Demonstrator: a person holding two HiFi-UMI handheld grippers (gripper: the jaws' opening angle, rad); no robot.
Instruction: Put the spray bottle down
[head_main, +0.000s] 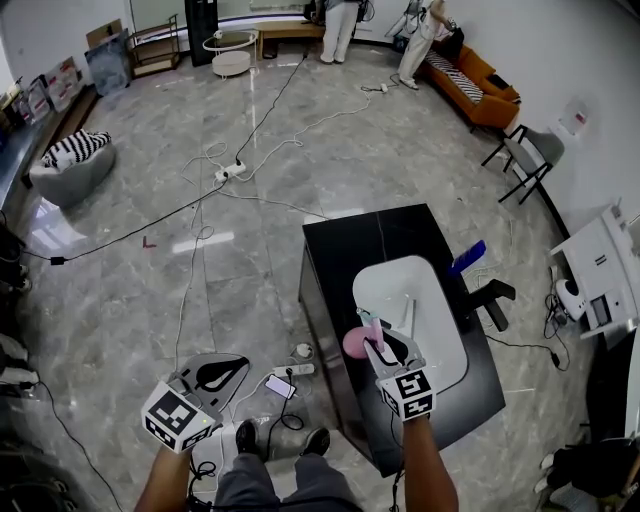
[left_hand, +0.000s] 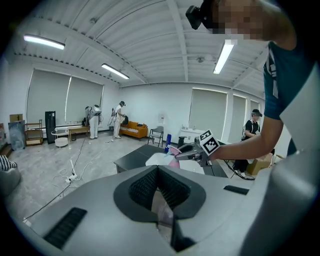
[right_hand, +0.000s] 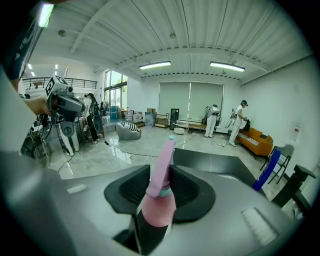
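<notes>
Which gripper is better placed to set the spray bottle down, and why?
Right. The right gripper has the spray bottle between its jaws above the white basin; the left gripper is off the table, over the floor.

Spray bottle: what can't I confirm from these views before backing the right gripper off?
Spray bottle base: runs out of sight at the bottom of the right gripper view; covered by the right gripper in the head view. Whether it rests on the white basin cannot be told.
Blue object beside the basin: too small in the head view to identify.
</notes>
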